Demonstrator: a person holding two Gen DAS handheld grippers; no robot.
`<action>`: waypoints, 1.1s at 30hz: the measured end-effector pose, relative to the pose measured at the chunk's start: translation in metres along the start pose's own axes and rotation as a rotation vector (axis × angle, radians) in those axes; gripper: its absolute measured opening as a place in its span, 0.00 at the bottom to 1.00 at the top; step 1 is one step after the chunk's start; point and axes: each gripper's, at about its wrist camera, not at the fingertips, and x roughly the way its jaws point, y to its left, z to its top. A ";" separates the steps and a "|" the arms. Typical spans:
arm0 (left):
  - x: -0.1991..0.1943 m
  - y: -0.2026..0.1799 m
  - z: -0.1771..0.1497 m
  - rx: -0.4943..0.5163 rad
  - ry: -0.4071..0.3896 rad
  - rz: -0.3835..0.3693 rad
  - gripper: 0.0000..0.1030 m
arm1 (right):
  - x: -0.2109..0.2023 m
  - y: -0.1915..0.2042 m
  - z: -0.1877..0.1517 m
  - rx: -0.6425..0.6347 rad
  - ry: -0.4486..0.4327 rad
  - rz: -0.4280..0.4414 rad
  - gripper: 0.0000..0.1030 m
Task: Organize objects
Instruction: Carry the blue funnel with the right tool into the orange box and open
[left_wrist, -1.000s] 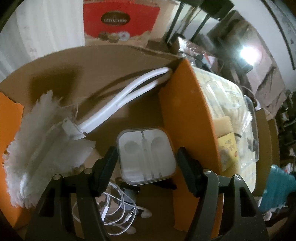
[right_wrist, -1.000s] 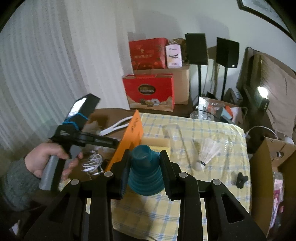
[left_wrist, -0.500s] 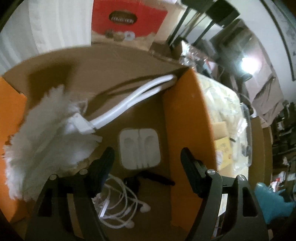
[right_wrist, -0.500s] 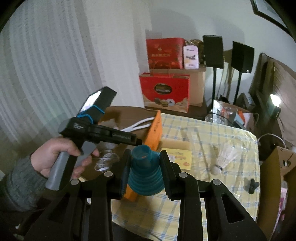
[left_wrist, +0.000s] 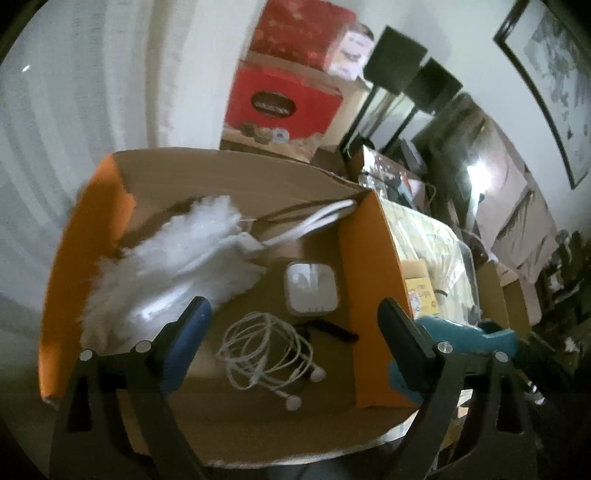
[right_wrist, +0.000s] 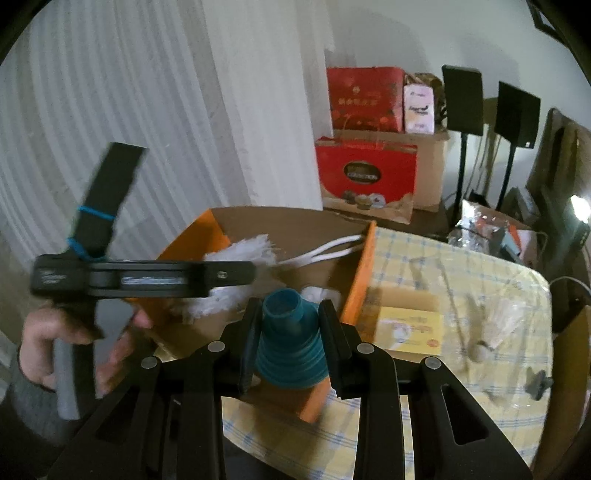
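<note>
The left gripper (left_wrist: 291, 328) hangs above an open cardboard box (left_wrist: 236, 177) with orange flaps, its fingers spread wide apart and holding nothing. On the box floor below it lie a white feather duster (left_wrist: 173, 258) with its looped white handle reaching to the far right corner, a white earphone case (left_wrist: 311, 292) near the right flap, a loose coil of white wired earphones (left_wrist: 269, 347) nearer the camera, and a small dark object (left_wrist: 332, 329) between the case and the coil that is too blurred to name. None of these touches the fingers.

The right gripper (right_wrist: 290, 343) is clamped on a teal collapsible cup (right_wrist: 291, 343), narrow end up, with one finger pressed to each side of its ribbed body. It is held in front of the box's right orange flap (right_wrist: 360, 273); from the left wrist view the teal cup (left_wrist: 465, 334) shows just outside that flap.

In the right wrist view a hand (right_wrist: 70, 350) in a grey sleeve grips the handle of the left tool, whose black body lies across the box opening. Beside the box, the tabletop (right_wrist: 461, 258) carries a yellow checked cloth, a yellow card (right_wrist: 410, 328), a white shuttlecock (right_wrist: 491, 332) and a small black piece (right_wrist: 537, 382). Red gift boxes (right_wrist: 365, 177) stand behind, against the wall and a white curtain (right_wrist: 147, 129).
</note>
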 end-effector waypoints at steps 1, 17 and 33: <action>-0.003 0.003 -0.001 -0.006 -0.009 -0.001 0.88 | 0.005 0.001 0.000 0.001 0.005 0.002 0.31; -0.031 0.027 -0.032 -0.024 -0.061 0.016 0.89 | 0.058 0.020 -0.016 -0.052 0.083 -0.044 0.31; -0.038 0.020 -0.042 0.011 -0.095 0.046 0.98 | 0.043 0.020 -0.019 -0.046 0.062 -0.081 0.51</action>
